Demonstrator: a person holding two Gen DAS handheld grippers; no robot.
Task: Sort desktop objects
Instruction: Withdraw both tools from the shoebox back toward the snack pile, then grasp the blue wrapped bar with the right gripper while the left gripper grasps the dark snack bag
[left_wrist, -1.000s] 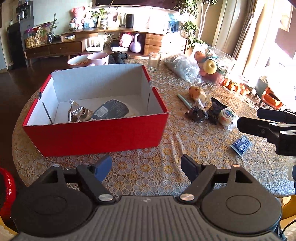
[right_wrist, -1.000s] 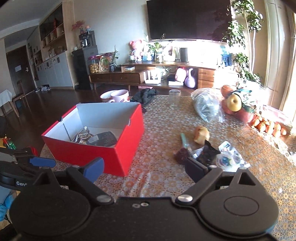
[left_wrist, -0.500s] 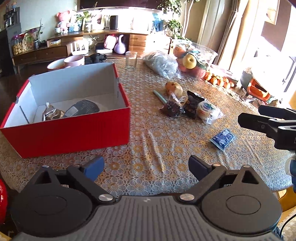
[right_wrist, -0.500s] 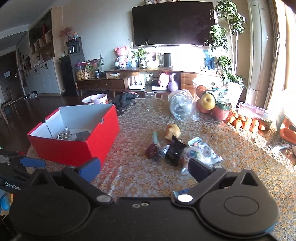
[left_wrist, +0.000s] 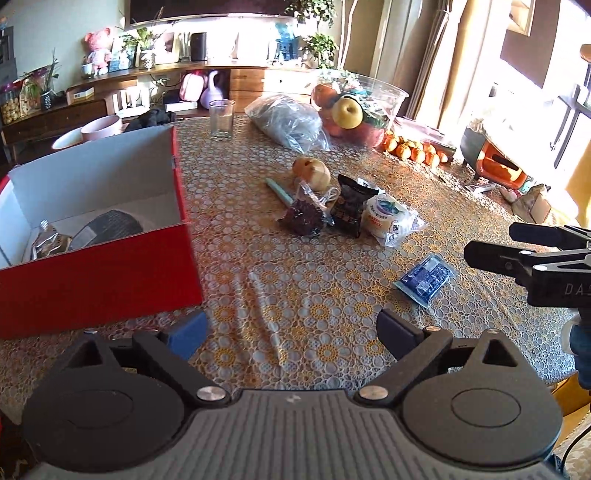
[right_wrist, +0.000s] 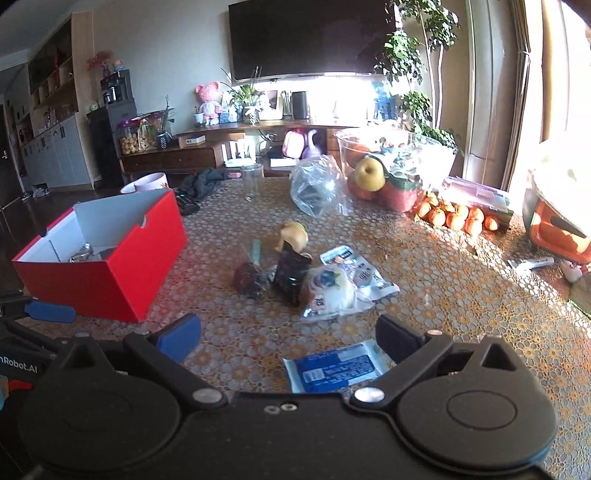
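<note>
A red box (left_wrist: 99, 266) with a white inside stands at the left and holds a foil pack (left_wrist: 48, 242) and a dark pouch (left_wrist: 107, 227); it also shows in the right wrist view (right_wrist: 110, 273). Mid-table lie a dark snack bag (left_wrist: 304, 218), a black packet (left_wrist: 351, 205), a white wrapped bun (left_wrist: 388, 219), a teal pen (left_wrist: 279, 190) and a peeled fruit (left_wrist: 311, 172). A blue packet (left_wrist: 424, 278) lies apart, just in front of my right gripper (right_wrist: 288, 339), which is open and empty. My left gripper (left_wrist: 291, 338) is open and empty over the tablecloth.
A glass (left_wrist: 221, 120), a clear plastic bag (left_wrist: 291, 122), a fruit bowl (left_wrist: 354, 107) and several tangerines (left_wrist: 413, 151) stand at the back. Pink bowls (left_wrist: 99, 127) sit behind the box. The table edge (left_wrist: 554, 369) is near at the right.
Both grippers have swung to the right, away from the box and toward the loose items. The blue packet has come close under my right gripper. Both stay open.
</note>
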